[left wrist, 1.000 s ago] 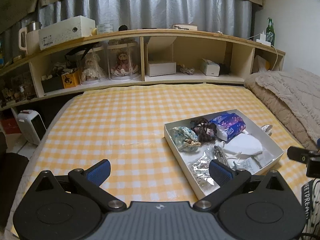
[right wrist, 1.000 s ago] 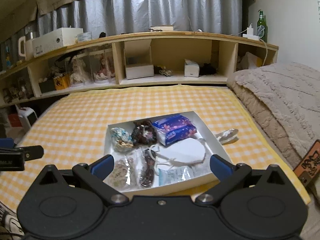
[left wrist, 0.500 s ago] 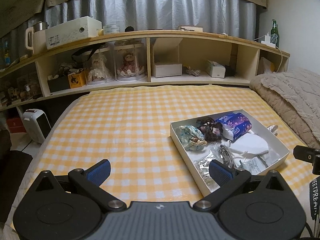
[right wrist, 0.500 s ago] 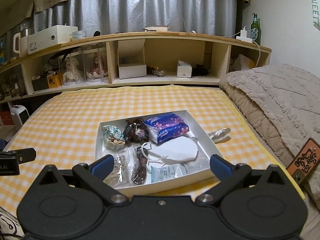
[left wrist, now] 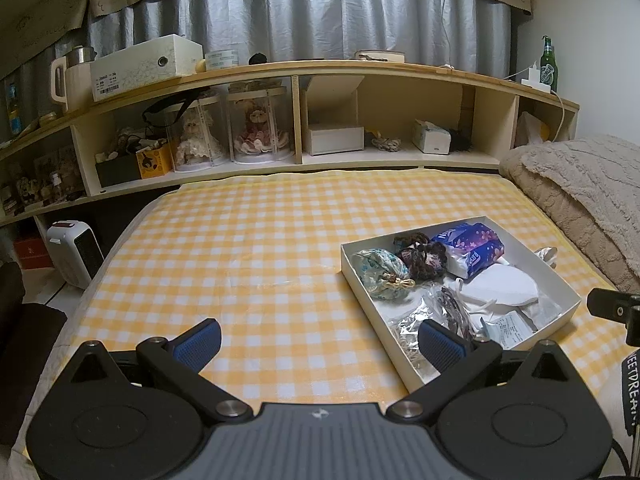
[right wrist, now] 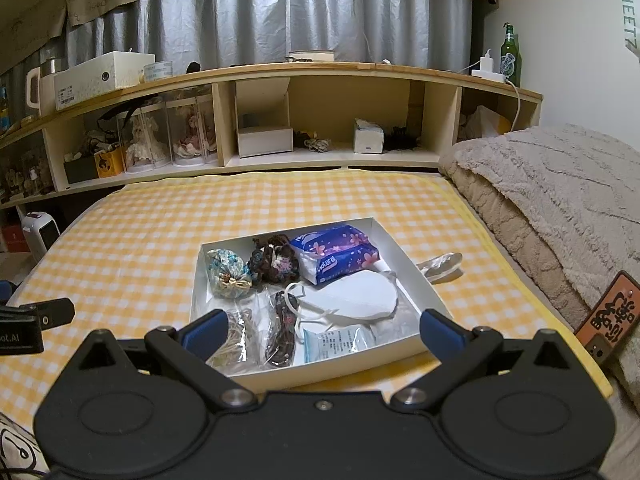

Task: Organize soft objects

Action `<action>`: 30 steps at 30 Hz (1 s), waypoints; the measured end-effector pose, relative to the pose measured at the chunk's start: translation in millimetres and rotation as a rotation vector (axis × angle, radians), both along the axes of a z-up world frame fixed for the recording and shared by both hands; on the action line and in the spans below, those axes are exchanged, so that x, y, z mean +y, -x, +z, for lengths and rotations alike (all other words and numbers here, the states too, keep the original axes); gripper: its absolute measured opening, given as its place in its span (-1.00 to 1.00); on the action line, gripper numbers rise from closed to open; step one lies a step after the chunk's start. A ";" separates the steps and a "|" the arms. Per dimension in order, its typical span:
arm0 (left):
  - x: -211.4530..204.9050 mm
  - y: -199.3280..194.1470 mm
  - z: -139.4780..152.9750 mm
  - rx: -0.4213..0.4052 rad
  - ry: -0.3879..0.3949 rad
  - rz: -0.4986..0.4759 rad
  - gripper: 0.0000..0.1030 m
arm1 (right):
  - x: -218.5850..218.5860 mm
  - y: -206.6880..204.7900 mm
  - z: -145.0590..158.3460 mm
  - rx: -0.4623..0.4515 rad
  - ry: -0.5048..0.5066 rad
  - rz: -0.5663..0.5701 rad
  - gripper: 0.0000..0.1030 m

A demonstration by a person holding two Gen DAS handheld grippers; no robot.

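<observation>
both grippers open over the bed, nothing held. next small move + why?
Probably ease the right gripper forward and down toward the white face mask in the shallow white cardboard box. Its open fingers already frame the box, and the mask lies on top, unobstructed. The left gripper sits further left, over the yellow checked sheet, so it looks worse placed.

Shallow box (right wrist: 420, 292) on the checked cloth (right wrist: 140, 248), tissue pack (right wrist: 336, 254) at its far side, face mask (right wrist: 356, 294) in front, drawstring pouch (right wrist: 228, 274) left, shelf unit (right wrist: 320, 120) behind.
</observation>
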State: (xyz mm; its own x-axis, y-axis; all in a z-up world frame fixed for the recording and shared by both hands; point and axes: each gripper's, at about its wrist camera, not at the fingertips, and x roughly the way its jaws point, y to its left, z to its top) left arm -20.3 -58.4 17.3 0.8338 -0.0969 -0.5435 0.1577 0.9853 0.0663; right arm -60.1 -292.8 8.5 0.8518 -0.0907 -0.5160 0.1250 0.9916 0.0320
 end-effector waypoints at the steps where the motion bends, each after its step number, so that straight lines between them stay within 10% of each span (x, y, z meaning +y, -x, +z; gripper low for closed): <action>1: 0.2 -0.1 0.0 0.000 0.000 -0.001 1.00 | 0.0 0.0 0.0 0.000 0.000 0.000 1.00; 30: 1.3 0.1 0.0 -0.002 0.001 0.000 1.00 | -0.1 0.8 -3.5 0.006 -0.004 -0.003 1.00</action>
